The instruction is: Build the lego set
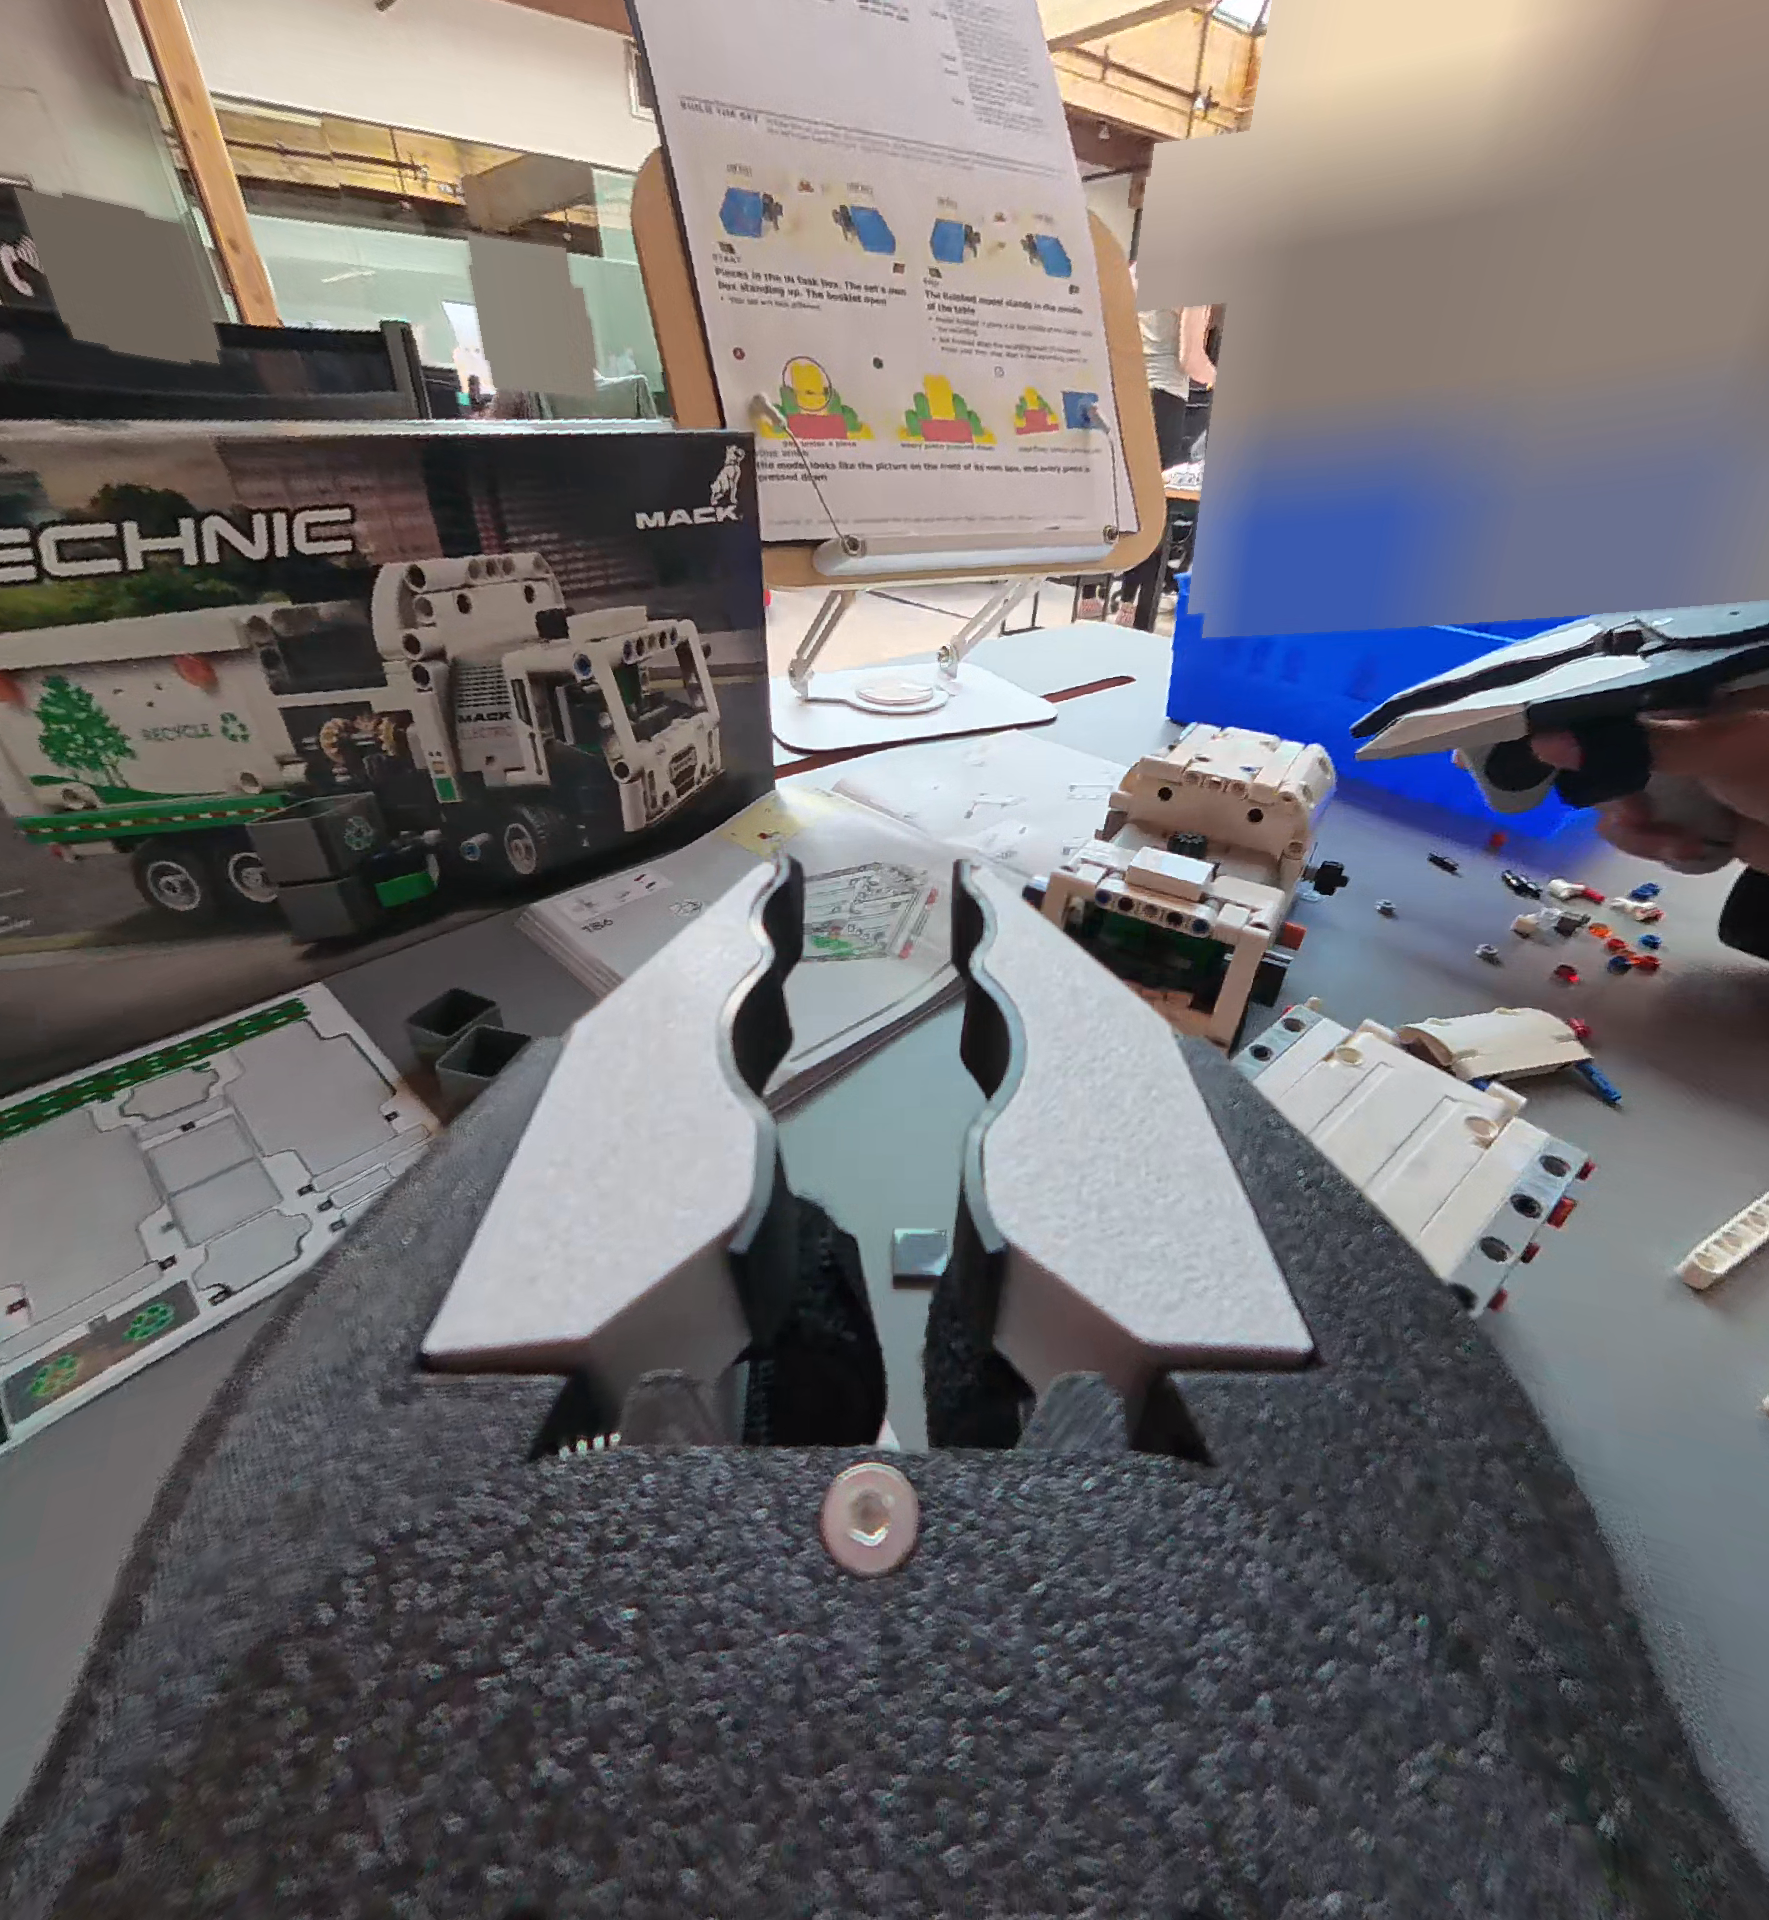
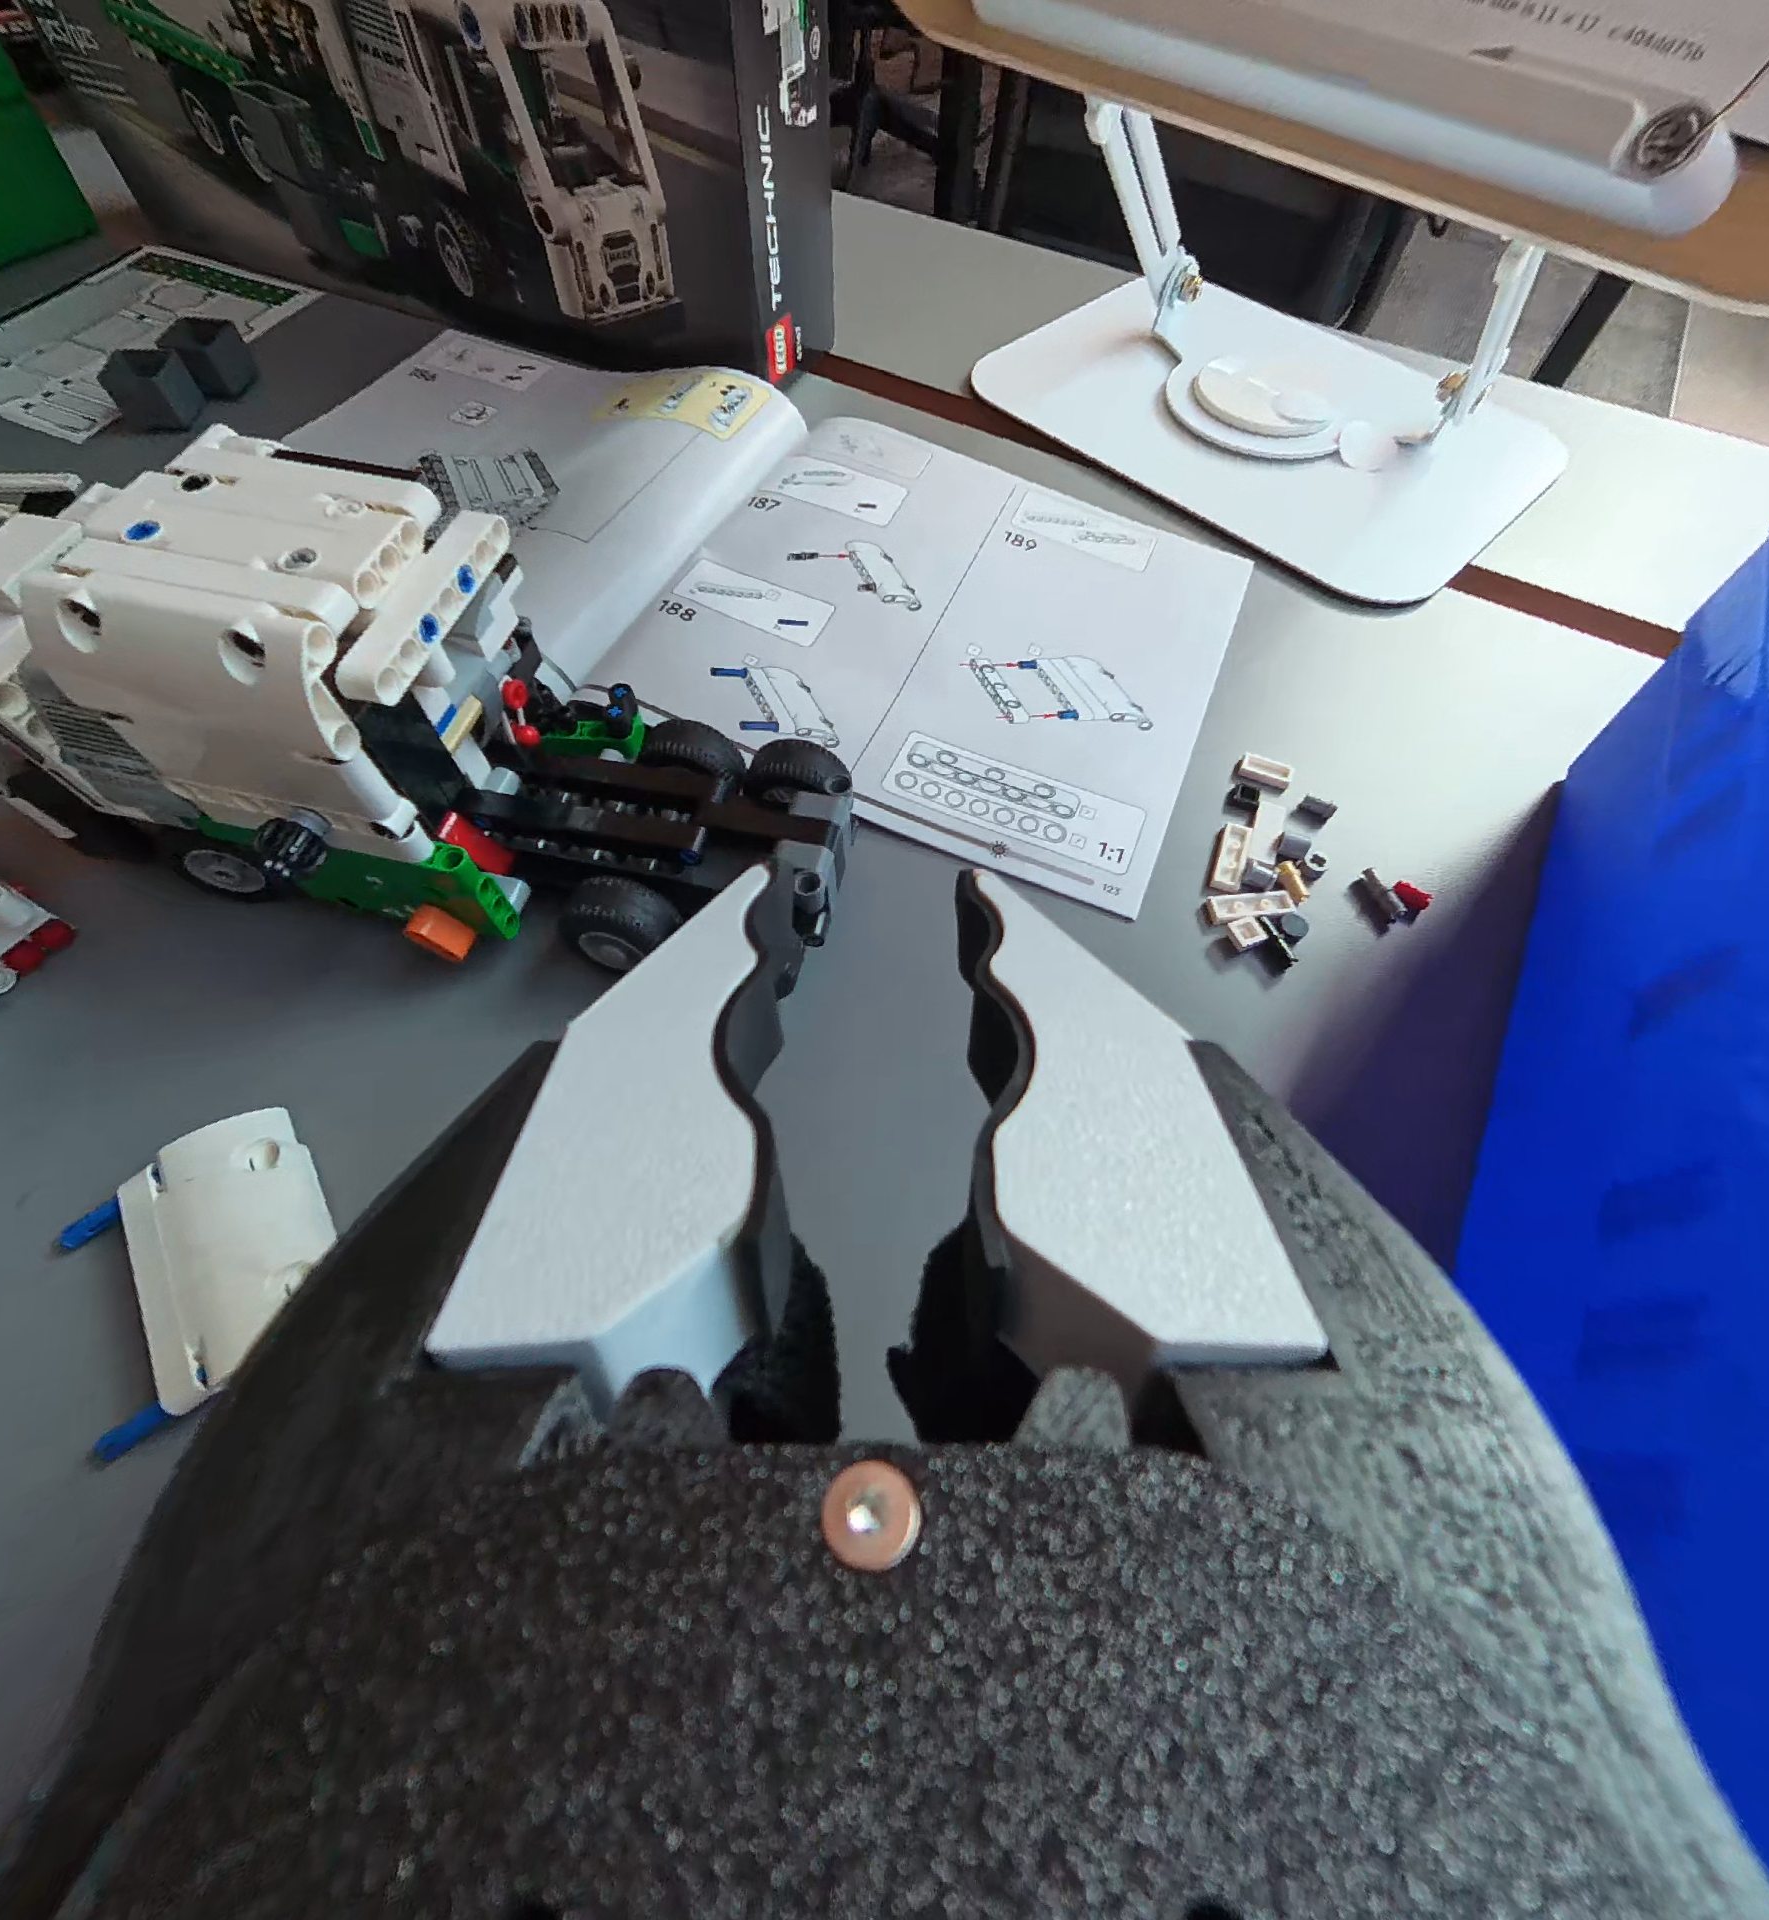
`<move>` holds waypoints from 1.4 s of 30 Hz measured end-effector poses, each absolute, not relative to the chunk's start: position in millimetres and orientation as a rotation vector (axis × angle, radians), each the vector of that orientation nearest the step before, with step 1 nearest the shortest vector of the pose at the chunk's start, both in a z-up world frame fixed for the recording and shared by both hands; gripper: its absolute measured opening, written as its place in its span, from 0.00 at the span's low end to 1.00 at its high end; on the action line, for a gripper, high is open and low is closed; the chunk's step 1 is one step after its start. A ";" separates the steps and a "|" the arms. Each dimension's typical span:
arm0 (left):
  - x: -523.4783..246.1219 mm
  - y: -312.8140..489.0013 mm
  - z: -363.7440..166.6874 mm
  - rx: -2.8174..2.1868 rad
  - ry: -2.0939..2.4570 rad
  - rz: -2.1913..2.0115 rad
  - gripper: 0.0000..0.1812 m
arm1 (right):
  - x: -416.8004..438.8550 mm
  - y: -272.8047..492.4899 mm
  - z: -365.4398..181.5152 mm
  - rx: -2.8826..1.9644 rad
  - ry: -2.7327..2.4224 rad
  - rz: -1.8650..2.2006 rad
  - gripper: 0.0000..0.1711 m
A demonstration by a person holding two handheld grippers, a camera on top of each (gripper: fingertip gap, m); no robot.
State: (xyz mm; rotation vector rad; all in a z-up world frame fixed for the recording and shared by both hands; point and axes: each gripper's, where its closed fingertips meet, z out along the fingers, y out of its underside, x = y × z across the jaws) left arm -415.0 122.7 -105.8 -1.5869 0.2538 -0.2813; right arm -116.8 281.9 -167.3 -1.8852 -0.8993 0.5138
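Both grippers empty above the grey table point(image 2: 236, 1039)

Left gripper point(image 1: 875, 894) and right gripper point(image 2: 864, 904) gape, holding nothing; blue bin point(image 2: 1690, 1039) at right edge, contents unseen; truck point(image 2: 267, 686) left.

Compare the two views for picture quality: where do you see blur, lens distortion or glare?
Left wrist view: fisheye bending tilts the set box; the sticker sheet smears near the edge, while the open left gripper is sharp. Right wrist view: the white panel is blurred, the blue bin shows sheen, and the booklet stays crisp.
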 end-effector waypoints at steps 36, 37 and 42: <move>-407.1 129.8 -118.2 -1.643 0.282 -0.262 0.14 | -112.4 280.1 -171.3 -1.870 -0.918 0.486 0.18; -407.4 129.7 -117.5 -1.640 0.278 -0.266 0.14 | -112.2 280.2 -171.2 -1.868 -0.918 0.483 0.18; -404.8 129.9 -119.3 -1.647 0.291 -0.248 0.14 | -114.7 276.8 -171.0 -1.861 -0.938 0.502 0.18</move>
